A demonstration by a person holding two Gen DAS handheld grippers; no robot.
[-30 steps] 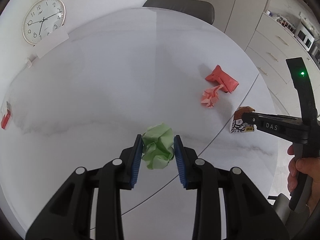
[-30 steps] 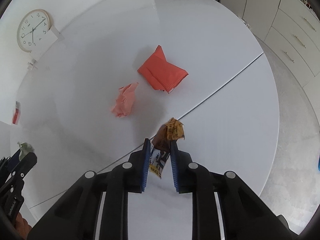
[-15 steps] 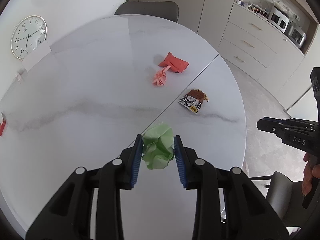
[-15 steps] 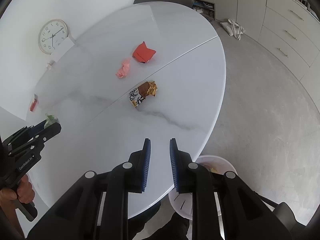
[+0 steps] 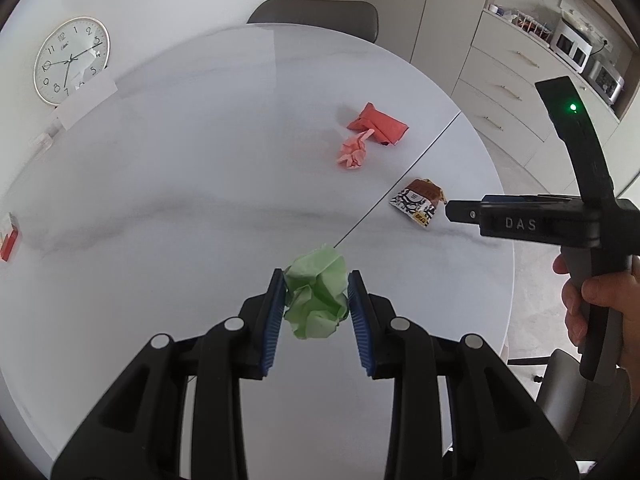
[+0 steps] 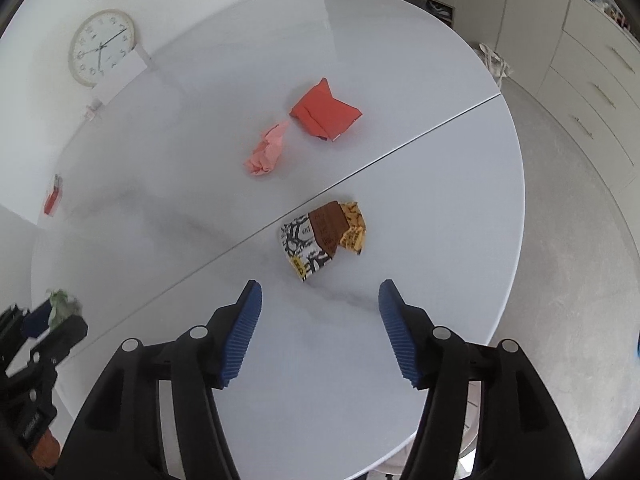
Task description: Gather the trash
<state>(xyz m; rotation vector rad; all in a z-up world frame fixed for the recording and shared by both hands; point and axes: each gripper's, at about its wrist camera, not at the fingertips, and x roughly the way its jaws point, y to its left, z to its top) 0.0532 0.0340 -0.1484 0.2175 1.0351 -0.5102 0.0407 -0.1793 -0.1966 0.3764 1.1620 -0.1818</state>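
Your left hand-held gripper was clamped on the crumpled green paper above the counter, while your right hand-held gripper, jaws just opened and empty, hung over the snack wrapper; lowering onto it looked next. Pink paper and a red packet waited on the round white counter, cabinets behind

Round white marbled tabletop, a dark seam crossing it. Round wall clock with pale rim, leaning at the far left edge, a white card just beside it. Small red item at the left edge; kind cannot be told. Grey chair back behind the far edge. Beige drawer cabinets at right, small appliances on top. Grey floor.
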